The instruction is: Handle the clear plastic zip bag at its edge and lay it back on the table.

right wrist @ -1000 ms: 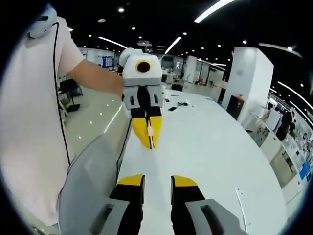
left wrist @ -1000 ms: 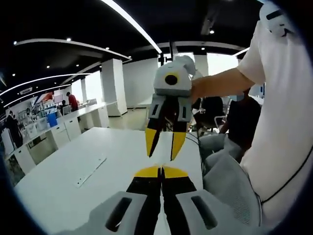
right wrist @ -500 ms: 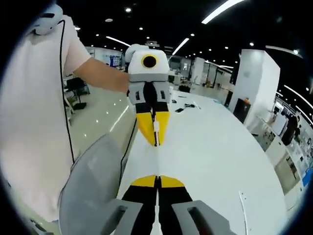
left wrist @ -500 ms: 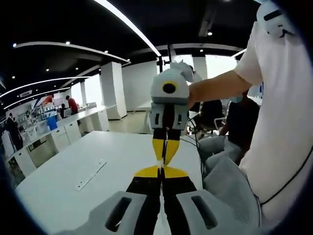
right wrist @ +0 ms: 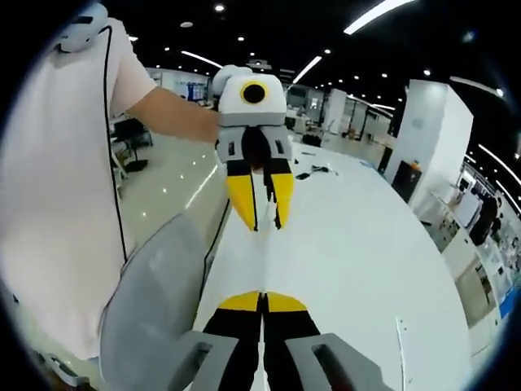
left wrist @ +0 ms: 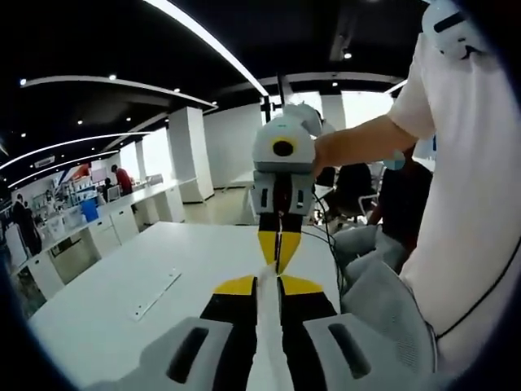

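Observation:
The clear zip bag (left wrist: 268, 326) shows edge-on as a pale strip hanging between the two grippers, above the white table (left wrist: 122, 309). My left gripper (left wrist: 269, 285) is open, its yellow-tipped jaws apart on either side of the strip. Facing it, my right gripper (left wrist: 277, 254) is shut on the bag's edge. In the right gripper view, my right gripper (right wrist: 262, 298) has its jaws pressed together. The left gripper (right wrist: 262, 223) stands beyond it with spread jaws. The bag is too thin to make out there.
A person in a white shirt (left wrist: 472, 212) holds both grippers. A grey chair back (right wrist: 155, 301) stands beside the table edge. A flat white strip (left wrist: 155, 293) lies on the table, with cables (right wrist: 313, 172) at its far end. Other desks and people stand far off.
One second ago the left gripper was shut on the bag and the right was open. The right gripper then shut on the bag, and the left has now opened.

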Available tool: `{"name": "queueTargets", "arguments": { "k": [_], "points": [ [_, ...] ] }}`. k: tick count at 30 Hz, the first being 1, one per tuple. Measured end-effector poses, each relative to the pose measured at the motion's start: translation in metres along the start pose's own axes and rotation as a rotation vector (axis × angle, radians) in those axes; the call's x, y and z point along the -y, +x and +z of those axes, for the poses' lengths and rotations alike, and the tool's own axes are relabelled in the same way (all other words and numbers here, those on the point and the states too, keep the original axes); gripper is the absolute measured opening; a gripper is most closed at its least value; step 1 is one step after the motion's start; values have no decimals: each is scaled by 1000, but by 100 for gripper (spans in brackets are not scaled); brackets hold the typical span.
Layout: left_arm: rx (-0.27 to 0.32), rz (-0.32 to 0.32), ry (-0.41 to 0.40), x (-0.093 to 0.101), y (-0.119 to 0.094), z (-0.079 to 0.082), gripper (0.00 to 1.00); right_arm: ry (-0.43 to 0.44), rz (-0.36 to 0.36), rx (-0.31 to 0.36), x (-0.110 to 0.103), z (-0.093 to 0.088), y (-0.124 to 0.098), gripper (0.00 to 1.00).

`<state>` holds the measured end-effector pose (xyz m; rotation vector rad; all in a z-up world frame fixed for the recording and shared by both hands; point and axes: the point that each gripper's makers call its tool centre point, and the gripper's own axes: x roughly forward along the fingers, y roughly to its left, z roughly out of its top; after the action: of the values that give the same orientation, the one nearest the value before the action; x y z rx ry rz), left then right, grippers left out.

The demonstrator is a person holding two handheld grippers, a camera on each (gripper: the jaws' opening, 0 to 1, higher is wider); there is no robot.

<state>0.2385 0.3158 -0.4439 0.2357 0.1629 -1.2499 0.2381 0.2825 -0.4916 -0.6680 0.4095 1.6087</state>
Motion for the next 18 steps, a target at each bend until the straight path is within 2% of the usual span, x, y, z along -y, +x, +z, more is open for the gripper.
{"name": "queueTargets", "arguments": {
  "k": [4, 8, 18],
  "points": [
    [6, 2, -2, -3, -6, 3, 1, -3, 7, -8, -2, -2, -1, 0],
    [5, 2, 0, -4, -9, 5, 1, -10, 12, -16, -3, -4, -3, 0],
    [-2, -28, 8, 3, -2, 9, 0, -24, 27, -39, -7, -7, -7, 0]
  ]
}}
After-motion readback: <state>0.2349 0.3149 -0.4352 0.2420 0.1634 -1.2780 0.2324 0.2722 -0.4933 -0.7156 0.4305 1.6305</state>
